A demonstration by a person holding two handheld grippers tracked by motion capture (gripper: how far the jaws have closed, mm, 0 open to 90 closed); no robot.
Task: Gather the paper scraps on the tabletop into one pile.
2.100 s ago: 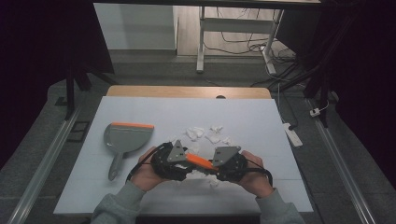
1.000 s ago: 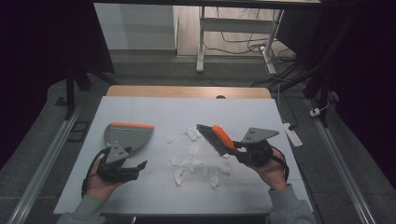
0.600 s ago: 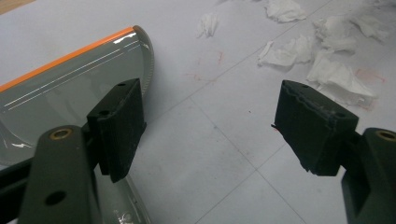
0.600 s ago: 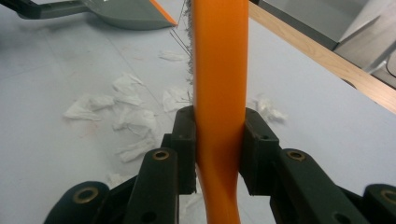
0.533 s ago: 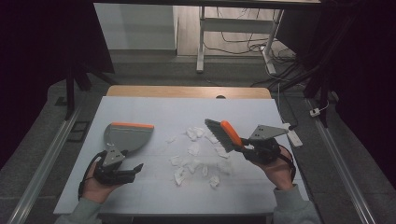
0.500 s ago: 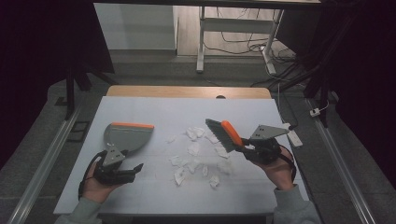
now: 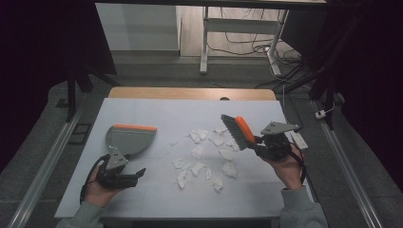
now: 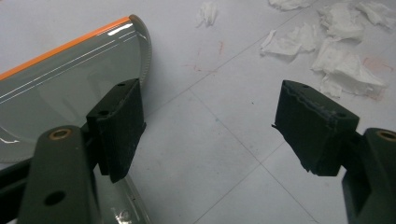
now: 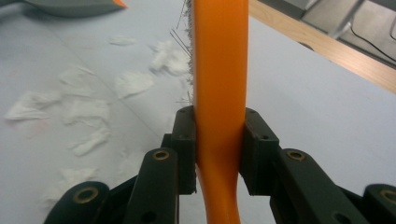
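A: What is the right gripper (image 7: 256, 141) doing?

B: Its jaws are clamped on the orange handle of a brush (image 7: 236, 131), and the right hand (image 7: 285, 161) holds it raised over the right side of the desk (image 7: 157, 107). In the right gripper view the handle of the brush (image 9: 219, 84) runs straight up between the two black jaws, pressed on both sides, with the bristles showing at its top left.

A: And the left gripper (image 7: 128, 176)?

B: It sits low near the front left corner of the desk, jaws spread wide with nothing between them. In the left gripper view the left gripper (image 8: 205, 126) shows bare desk in the gap.

A: Where is the dustpan (image 7: 127, 138)?

B: Flat on the left side of the desk, its orange lip toward the far edge. The handle end runs back toward the left hand (image 7: 97, 187). In the left gripper view the dustpan (image 8: 60, 79) lies just beside the near jaw; whether they touch I cannot tell.

A: And the mess?

B: Torn scraps of white paper (image 7: 199, 152) lie scattered across the middle of the desk, between the dustpan and the brush. The brush head hangs above the scraps nearest the right edge.
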